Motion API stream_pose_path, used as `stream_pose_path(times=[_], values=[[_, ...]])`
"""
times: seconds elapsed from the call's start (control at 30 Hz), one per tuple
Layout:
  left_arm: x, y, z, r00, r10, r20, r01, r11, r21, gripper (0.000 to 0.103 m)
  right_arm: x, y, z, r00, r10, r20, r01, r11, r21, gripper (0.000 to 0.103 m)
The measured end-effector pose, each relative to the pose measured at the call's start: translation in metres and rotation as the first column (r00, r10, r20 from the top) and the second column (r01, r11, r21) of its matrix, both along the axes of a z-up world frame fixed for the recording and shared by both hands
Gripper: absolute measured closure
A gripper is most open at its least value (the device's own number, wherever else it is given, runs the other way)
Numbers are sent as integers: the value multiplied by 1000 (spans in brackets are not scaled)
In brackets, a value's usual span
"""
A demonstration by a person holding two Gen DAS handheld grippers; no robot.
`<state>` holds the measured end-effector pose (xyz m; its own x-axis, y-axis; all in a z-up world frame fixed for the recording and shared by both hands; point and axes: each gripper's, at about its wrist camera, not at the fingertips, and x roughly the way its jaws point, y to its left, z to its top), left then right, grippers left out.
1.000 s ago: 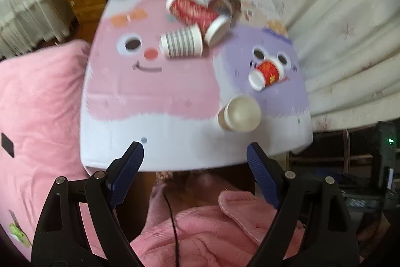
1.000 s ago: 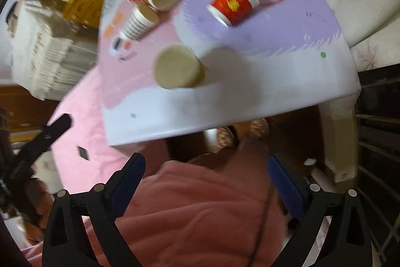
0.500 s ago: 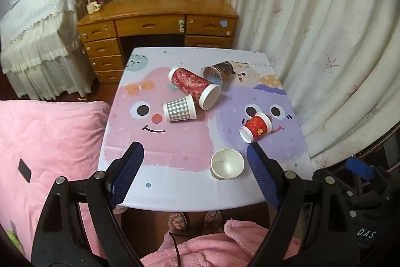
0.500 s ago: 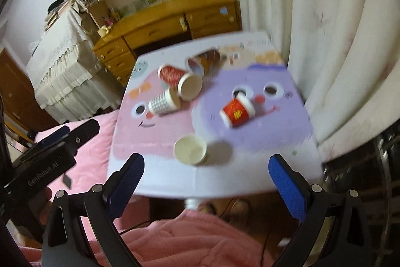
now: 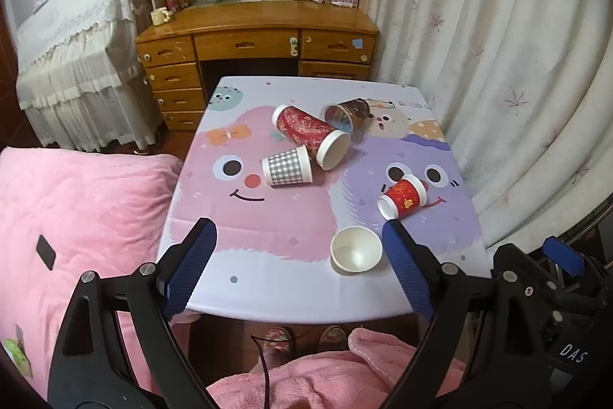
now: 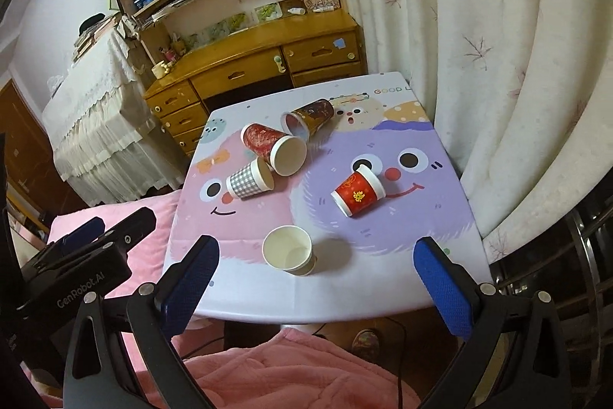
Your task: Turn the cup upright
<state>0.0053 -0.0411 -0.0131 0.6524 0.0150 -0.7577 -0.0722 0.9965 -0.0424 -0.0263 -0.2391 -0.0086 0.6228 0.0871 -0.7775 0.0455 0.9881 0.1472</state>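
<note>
A cream cup (image 5: 356, 248) (image 6: 289, 250) stands upright near the table's front edge. A small red cup (image 5: 402, 196) (image 6: 358, 192), a checked cup (image 5: 287, 167) (image 6: 249, 179), a tall red cup (image 5: 311, 135) (image 6: 274, 147) and a dark brown cup (image 5: 348, 114) (image 6: 308, 117) lie on their sides. My left gripper (image 5: 299, 255) and right gripper (image 6: 314, 267) are both open and empty, held back over the front edge of the table.
The small table (image 5: 268, 286) (image 6: 345, 298) has a cartoon-face cloth. A wooden desk (image 5: 253, 37) stands behind it, a curtain (image 5: 498, 64) to the right, a pink bed (image 5: 76, 217) to the left. Pink-clad knees are below.
Both grippers have pulled back and tilted up from a close downward look at the table. The cream cup, seen bottom-up a second ago, now stands mouth-up.
</note>
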Motion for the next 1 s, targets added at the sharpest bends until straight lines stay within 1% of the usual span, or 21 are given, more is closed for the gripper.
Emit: stream_pose_path(times=[0.03, 0.1, 0.5, 0.77, 1.0], values=[[-1, 0, 1, 1000, 4, 6, -4, 1000, 8, 13, 1, 0, -1, 1000, 3, 1, -3, 1000, -1, 0], [-1, 0, 2, 1000, 9, 8, -9, 1000, 8, 1, 1, 2, -1, 1000, 17, 4, -17, 1000, -1, 0], [1, 3, 4, 999, 36, 19, -37, 999, 27, 1, 8, 3, -3, 999, 36, 26, -36, 999, 7, 0], [-2, 3, 6, 998, 45, 38, -47, 998, 41, 1, 6, 13, 3, 996, 61, 66, -60, 998, -14, 0], [-6, 7, 9, 998, 49, 48, -51, 997, 50, 1, 7, 19, 3, 995, 68, 68, -67, 998, -19, 0]])
